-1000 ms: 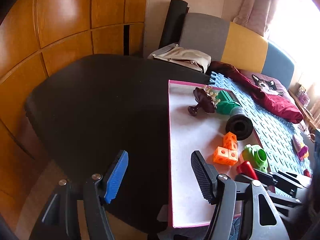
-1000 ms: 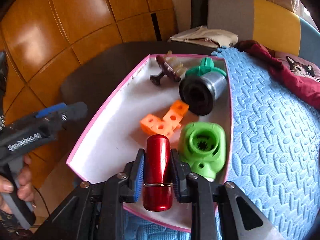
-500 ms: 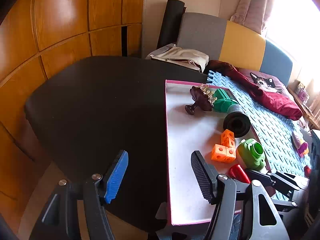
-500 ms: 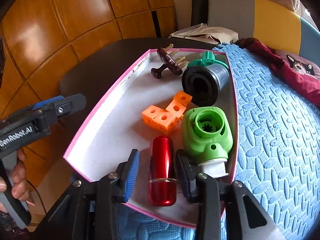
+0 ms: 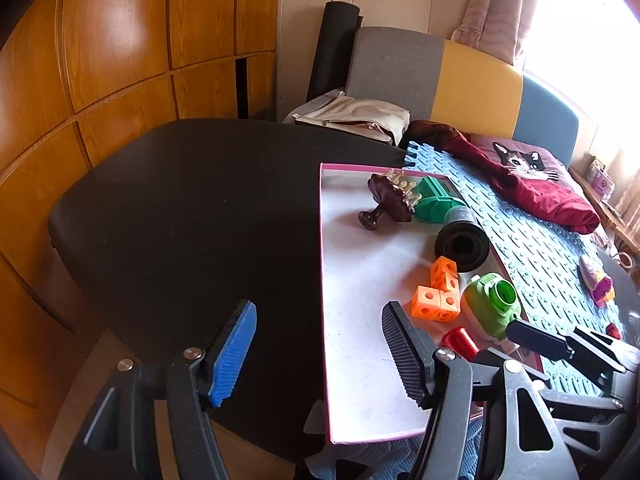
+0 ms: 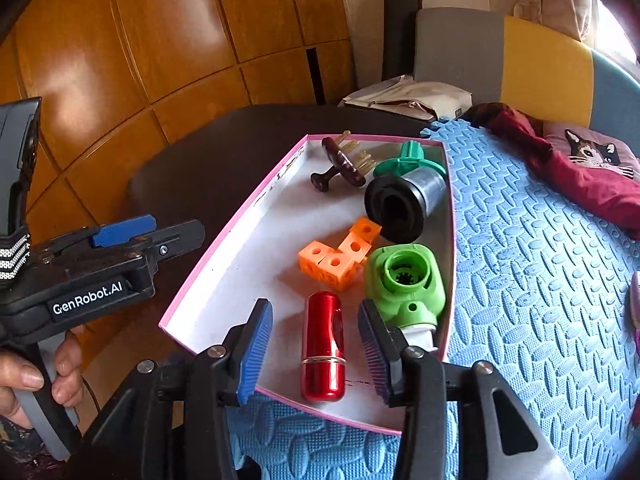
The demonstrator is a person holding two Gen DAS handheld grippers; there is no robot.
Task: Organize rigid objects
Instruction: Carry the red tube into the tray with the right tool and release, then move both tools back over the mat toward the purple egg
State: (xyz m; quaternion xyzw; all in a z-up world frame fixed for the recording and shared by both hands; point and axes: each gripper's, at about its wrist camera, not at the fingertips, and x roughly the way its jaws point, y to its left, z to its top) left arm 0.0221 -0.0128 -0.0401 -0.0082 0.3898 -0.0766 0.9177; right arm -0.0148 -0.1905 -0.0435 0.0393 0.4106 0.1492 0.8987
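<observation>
My right tool [image 6: 316, 354] stands spread apart, straddling the red cylinder [image 6: 323, 346] without touching it; cylinder lies in the pink-rimmed box [image 6: 224, 240] beside the green part [image 6: 404, 284]. Left tool [image 5: 316, 356] apart, holding nothing, over the black desk [image 5: 192, 216].

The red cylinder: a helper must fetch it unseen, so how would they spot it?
Find the pink-rimmed box on the blue foam mat. At its near edge, between the open right gripper fingers, lies the red cylinder. It alone is shiny metallic red, beside a matte green part.
</observation>
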